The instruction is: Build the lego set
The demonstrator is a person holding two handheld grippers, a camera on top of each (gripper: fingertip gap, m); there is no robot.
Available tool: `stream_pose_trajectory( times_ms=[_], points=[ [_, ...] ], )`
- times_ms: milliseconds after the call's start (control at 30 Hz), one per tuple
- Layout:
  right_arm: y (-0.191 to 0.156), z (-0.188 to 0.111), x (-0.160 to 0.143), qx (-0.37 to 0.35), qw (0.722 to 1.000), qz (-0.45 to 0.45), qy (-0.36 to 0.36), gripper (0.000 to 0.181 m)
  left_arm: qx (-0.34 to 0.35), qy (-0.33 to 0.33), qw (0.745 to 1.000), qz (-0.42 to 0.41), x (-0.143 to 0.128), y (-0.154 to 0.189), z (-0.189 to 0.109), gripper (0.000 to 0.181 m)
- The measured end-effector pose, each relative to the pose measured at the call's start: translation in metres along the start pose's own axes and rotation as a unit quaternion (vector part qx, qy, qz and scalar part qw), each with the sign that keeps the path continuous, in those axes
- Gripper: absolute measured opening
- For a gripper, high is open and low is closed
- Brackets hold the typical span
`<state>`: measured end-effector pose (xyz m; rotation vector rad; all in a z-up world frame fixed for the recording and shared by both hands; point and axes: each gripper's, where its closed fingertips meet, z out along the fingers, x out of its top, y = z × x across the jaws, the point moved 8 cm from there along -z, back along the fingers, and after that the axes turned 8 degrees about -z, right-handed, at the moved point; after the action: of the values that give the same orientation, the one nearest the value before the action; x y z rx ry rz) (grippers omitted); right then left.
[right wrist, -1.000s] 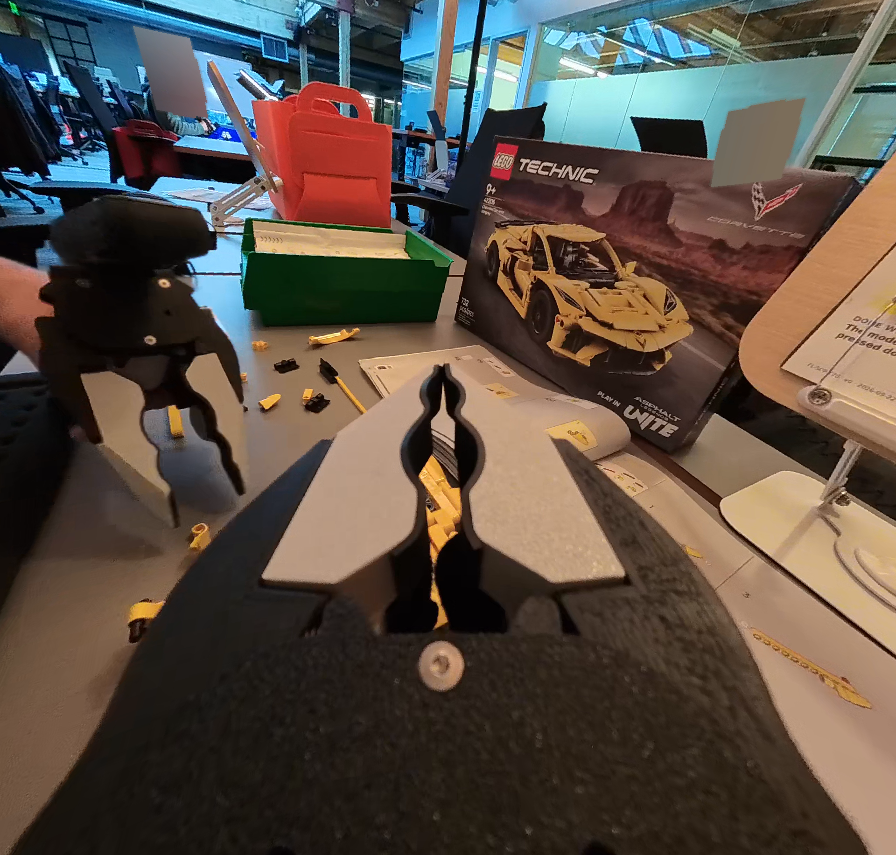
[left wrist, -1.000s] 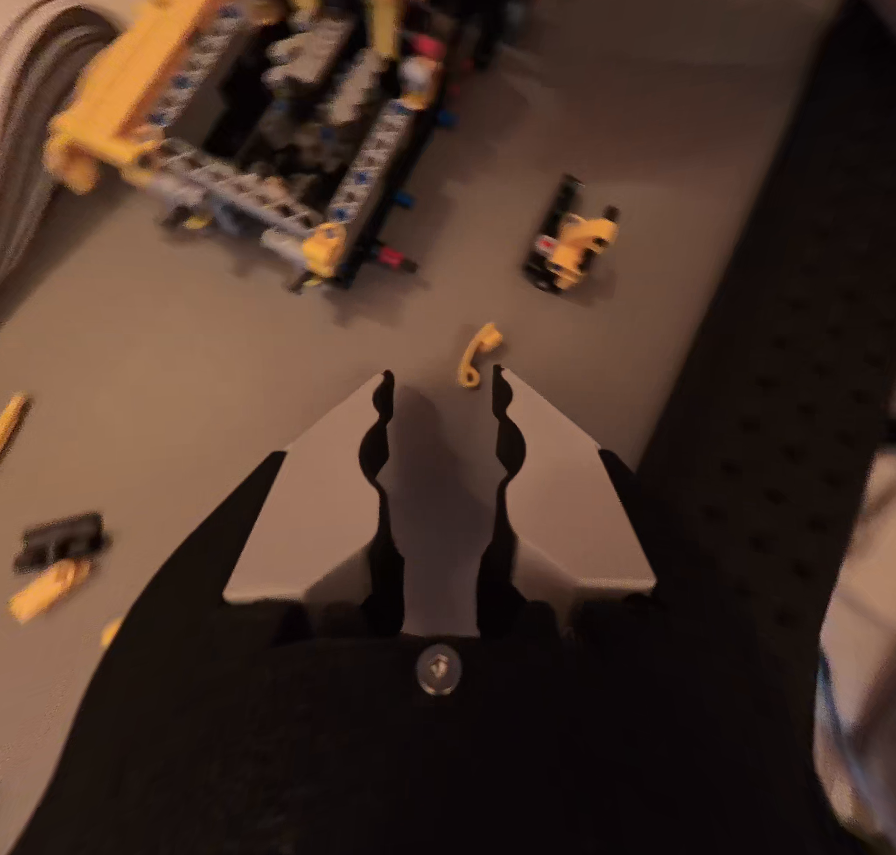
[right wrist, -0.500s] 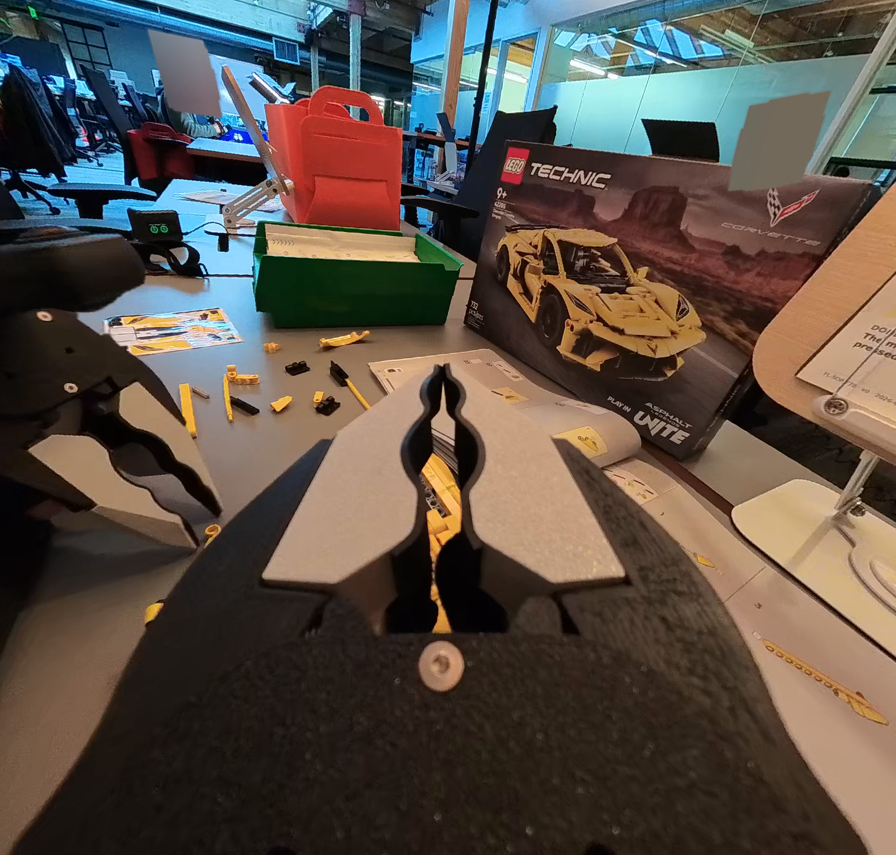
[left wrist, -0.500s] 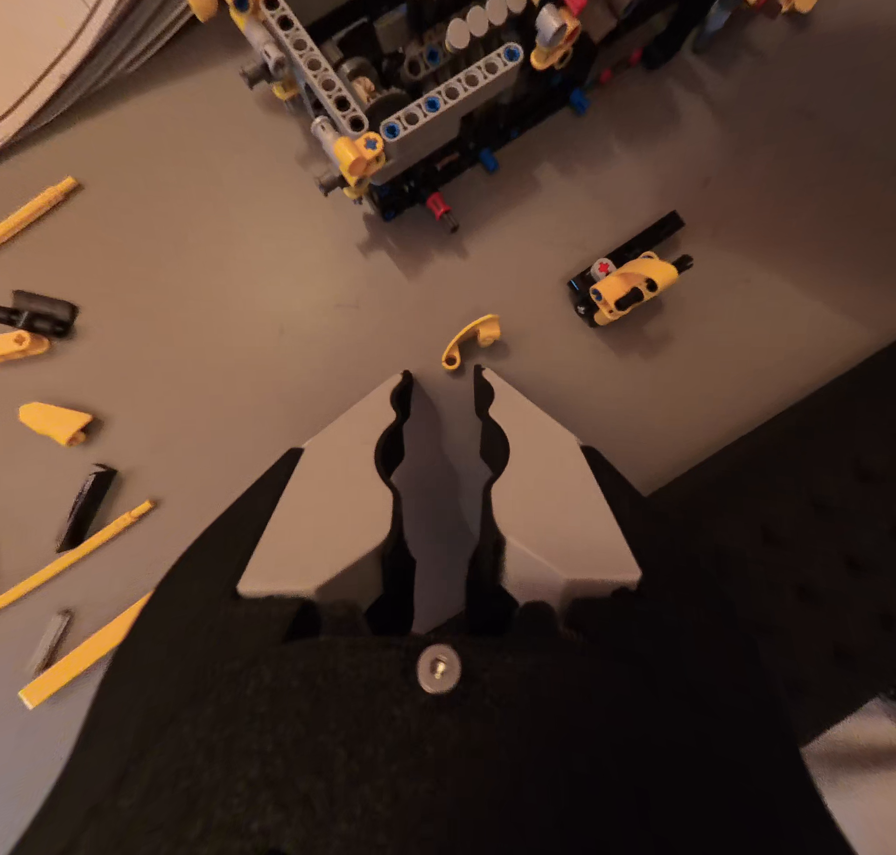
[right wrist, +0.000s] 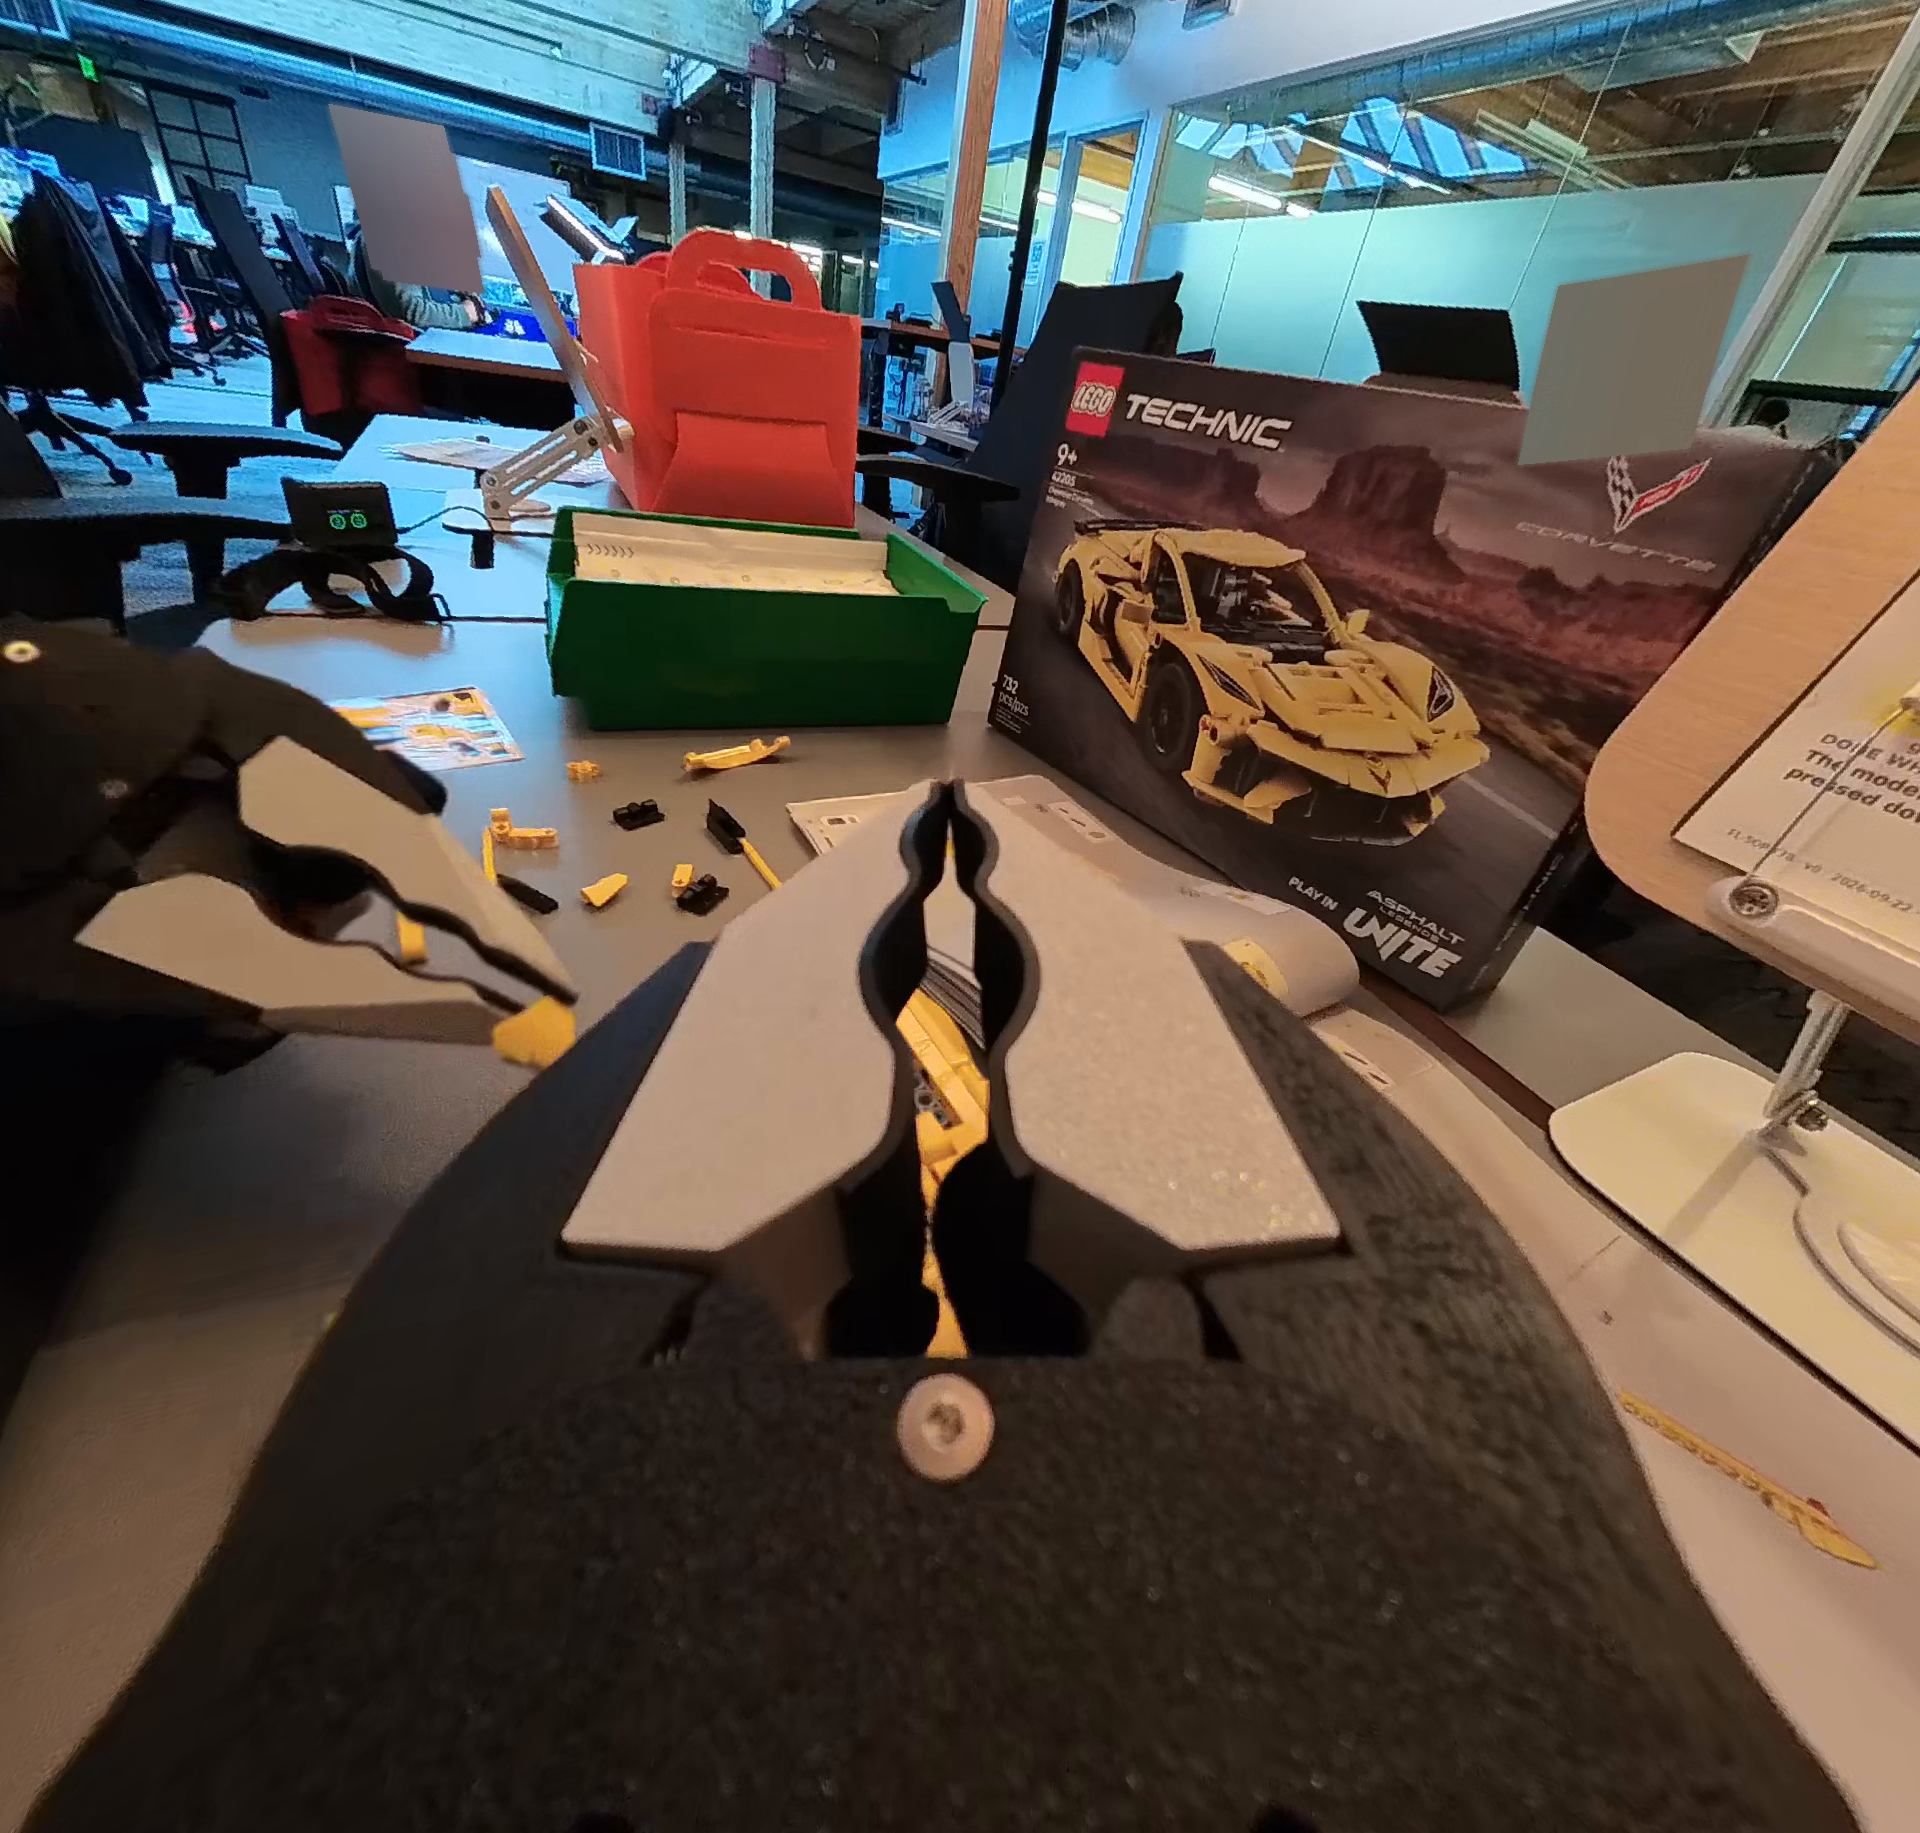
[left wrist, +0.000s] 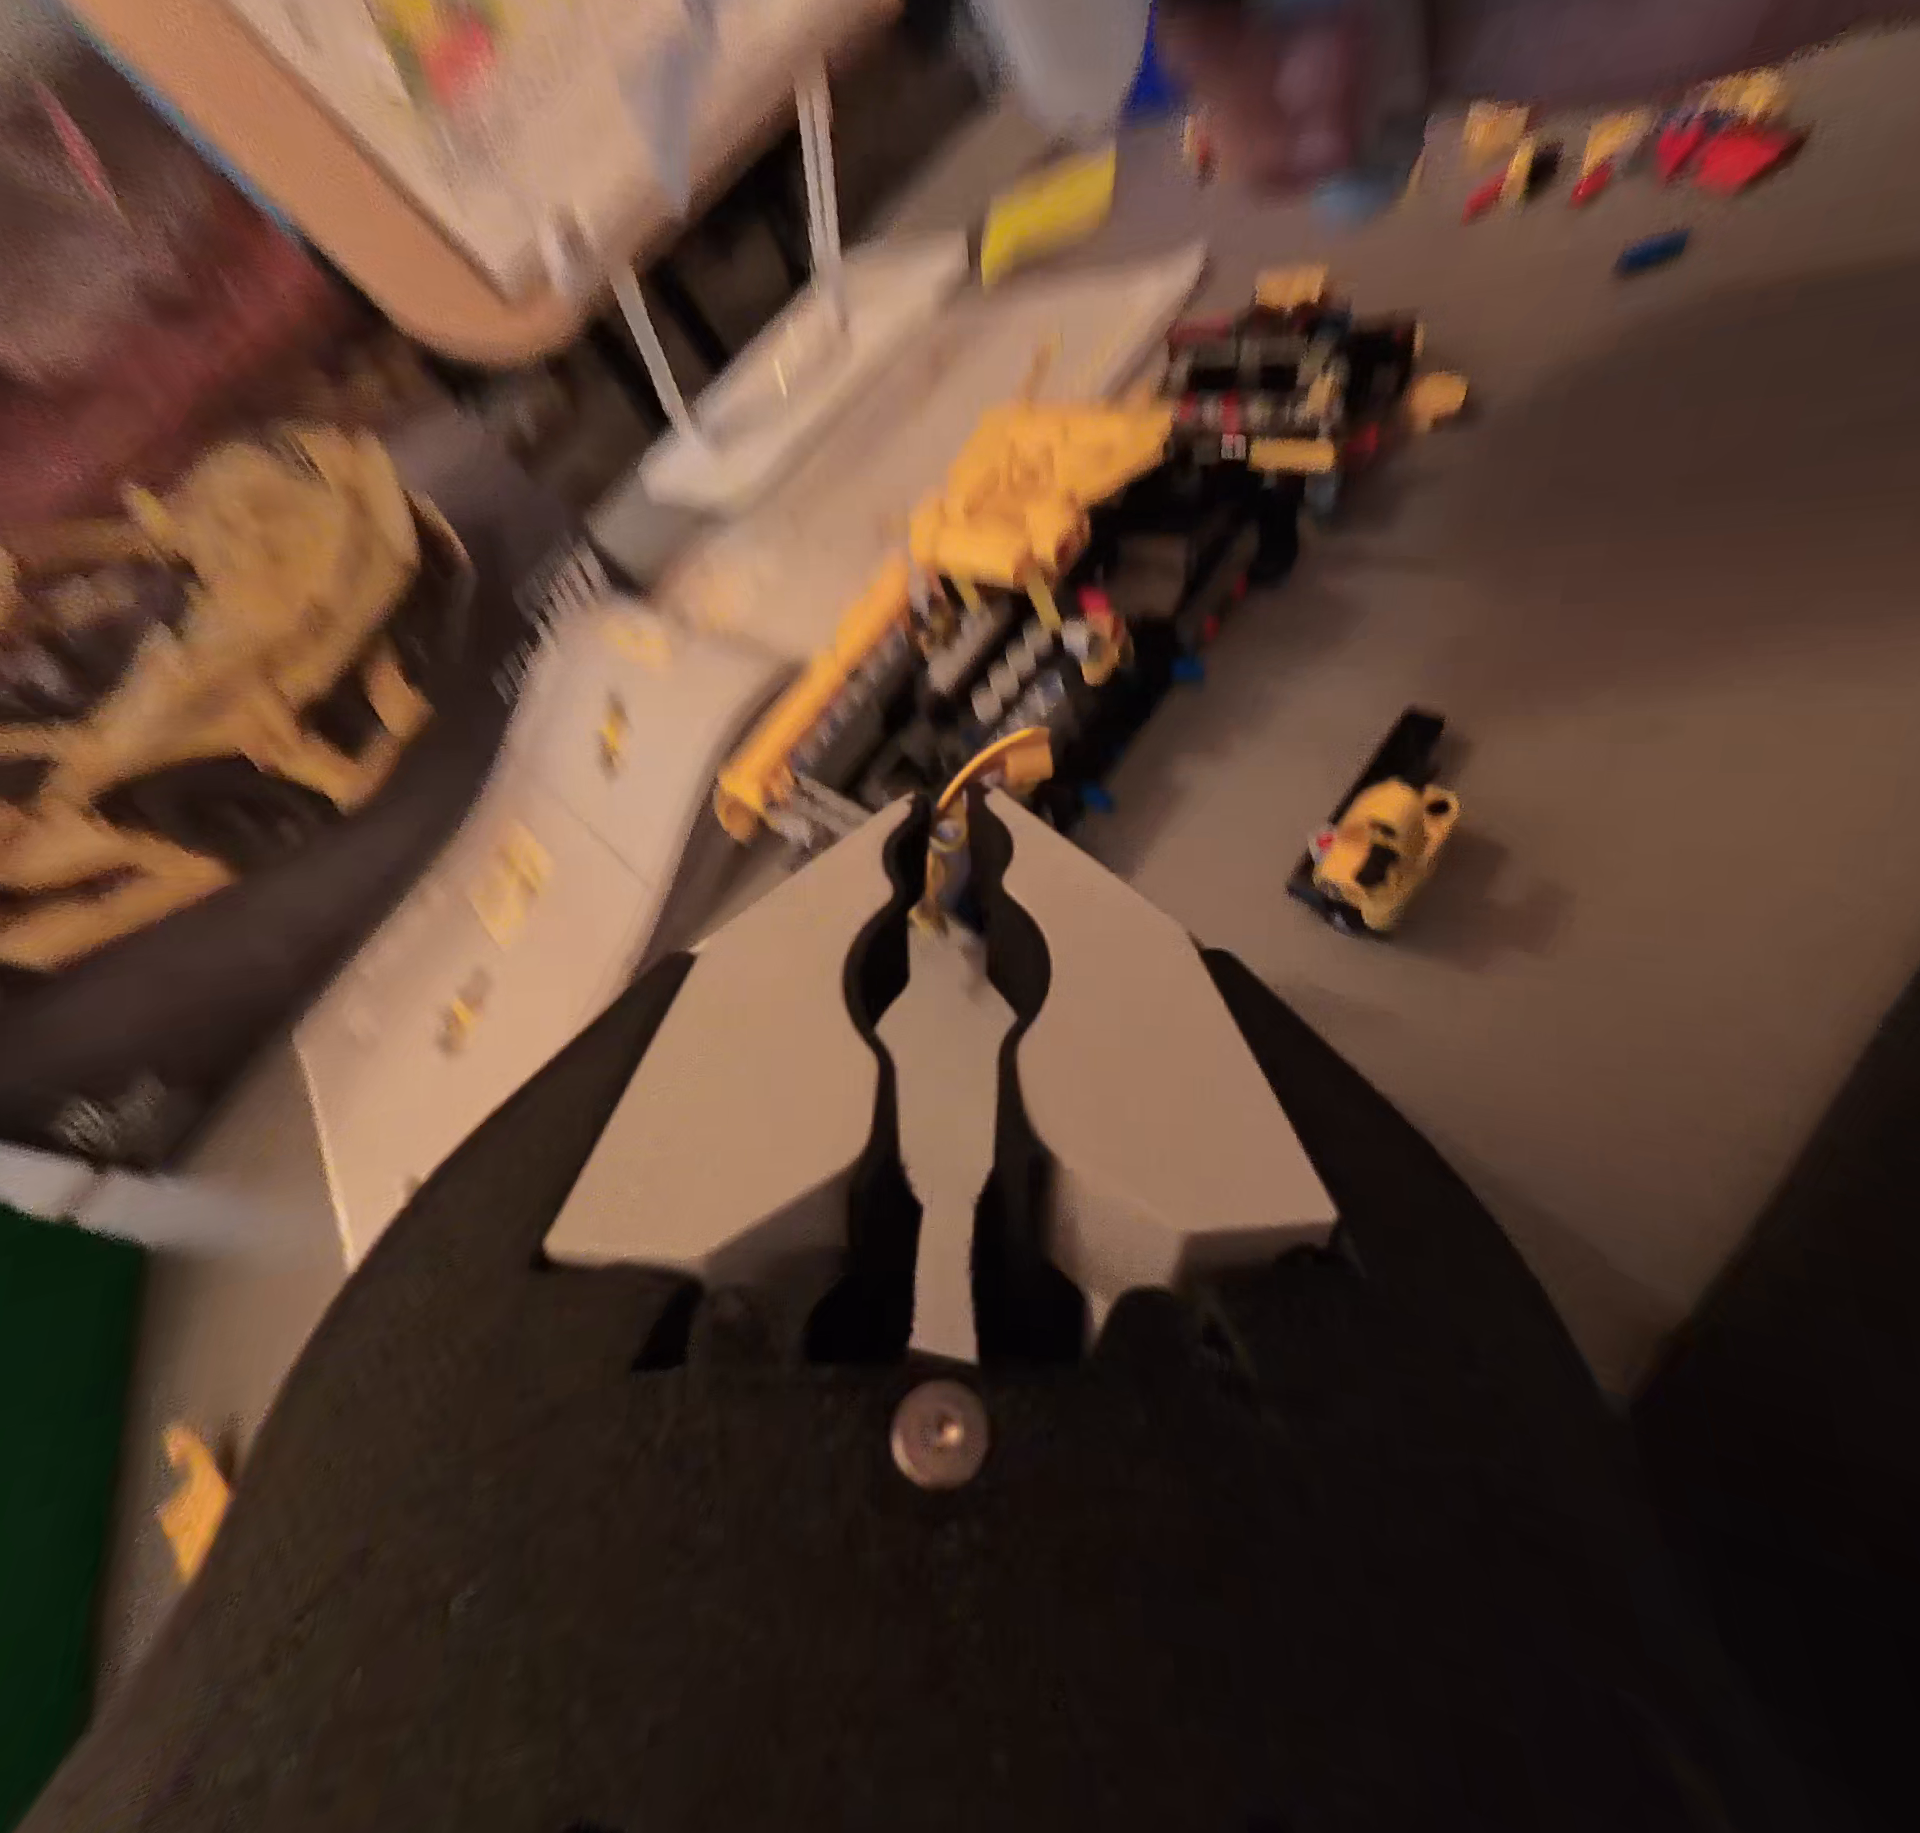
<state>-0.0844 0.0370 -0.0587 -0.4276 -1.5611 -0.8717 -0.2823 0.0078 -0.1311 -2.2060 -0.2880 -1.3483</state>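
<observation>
Step in hand, as we judge it: carrying 1 small part to the model. Left tongs (left wrist: 948, 809) are closed on a curved yellow piece (left wrist: 995, 760), which sticks out past the tips at frame centre of the left wrist view; the same part shows as a yellow nub (right wrist: 535, 1033) at the tips of the left tongs at the left edge of the right wrist view. Left view is motion-blurred, so we cannot tell the exact seat of the part between the tips.

Right tongs (right wrist: 951, 796) are closed, tips touching; we see nothing held at the tips. Yellow model parts show through the gap lower down, behind the tongs.

Partly built yellow-and-black car (left wrist: 1049, 578) lies on the table (left wrist: 1610, 640), just above the left tips in frame. A small yellow-and-black subassembly (left wrist: 1377, 833) lies apart, to the right.

Next move, we judge: align the curved piece with its socket on the car, press it in, with the right tongs bracing the chassis.

Writing: set box (right wrist: 1351, 661) at right of centre bears printed branding and a car picture; a placard (right wrist: 1829, 744) at far right and a small leaflet (right wrist: 431, 729) at left carry print. None transcribed.
</observation>
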Motion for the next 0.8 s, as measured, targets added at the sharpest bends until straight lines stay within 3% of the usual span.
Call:
stream_pose_trajectory(
  times_ms=[100,333,500,633,733,800],
  points=[
    [-0.001,0.001,-0.001,0.003,1.000,0.003,0.000,0.000,0.006,0.112,0.993,0.022,0.012,-0.007,-0.004,0.006],
    [-0.002,0.001,0.002,0.009,1.000,0.015,0.011,0.000,-0.001,0.262,0.964,-0.038,0.019,-0.035,-0.003,0.007],
    [-0.008,0.006,0.001,0.015,1.000,0.001,0.004,0.000,0.000,0.267,0.959,-0.100,0.015,-0.061,0.006,0.006],
    [-0.016,0.010,-0.001,0.008,0.999,-0.049,-0.012,0.000,-0.016,0.184,0.968,-0.169,0.005,-0.074,0.010,0.006],
    [-0.027,0.013,0.000,-0.009,0.988,-0.151,-0.035,0.000,-0.014,0.173,0.967,-0.184,0.000,-0.079,0.009,0.006],
    [-0.036,0.015,0.003,-0.042,0.963,-0.261,-0.044,0.000,-0.016,0.170,0.968,-0.186,-0.001,-0.080,0.009,0.006]
  ],
)
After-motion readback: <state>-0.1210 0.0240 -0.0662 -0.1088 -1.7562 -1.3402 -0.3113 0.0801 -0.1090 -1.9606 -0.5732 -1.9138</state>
